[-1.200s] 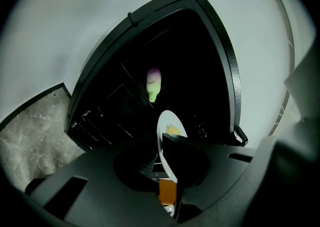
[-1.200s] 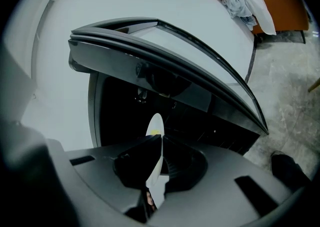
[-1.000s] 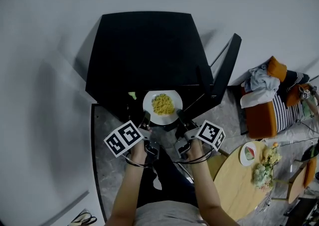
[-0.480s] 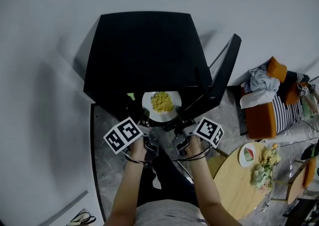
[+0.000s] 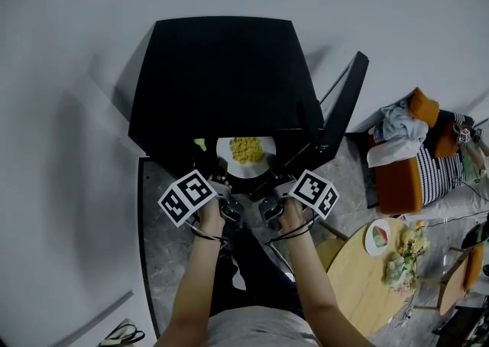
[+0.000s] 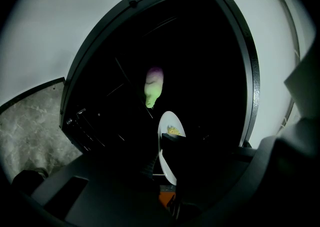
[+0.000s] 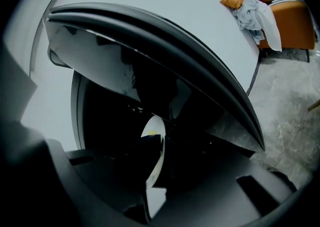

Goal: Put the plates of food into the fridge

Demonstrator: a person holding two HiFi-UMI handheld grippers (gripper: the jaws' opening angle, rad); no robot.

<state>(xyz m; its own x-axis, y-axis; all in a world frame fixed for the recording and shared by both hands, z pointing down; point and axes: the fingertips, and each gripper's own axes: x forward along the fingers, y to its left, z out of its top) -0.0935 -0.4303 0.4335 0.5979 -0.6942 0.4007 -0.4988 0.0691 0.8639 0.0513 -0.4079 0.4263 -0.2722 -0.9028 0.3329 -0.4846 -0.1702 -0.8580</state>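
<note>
- The left gripper [image 5: 220, 185] pinches the plate [image 5: 246, 163] at its near rim.
- The right gripper [image 5: 269, 189] clamps the same rim, jaws almost together.
- The open fridge [image 5: 221, 70] lies just ahead of both.

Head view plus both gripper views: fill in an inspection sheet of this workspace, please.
Surface: grey marbled floor; round wooden table at lower right.
Job's things: black fridge, door open; plate of yellow food at its opening; second plate on the table.
Clutter: green-and-purple item inside the fridge; greenery on the table.
Grippers: left tongs and right tongs each shut on the yellow-food plate's rim.
Cables: black leads loop below the grippers.
Surroundings: white wall; orange chair draped with clothes.
</note>
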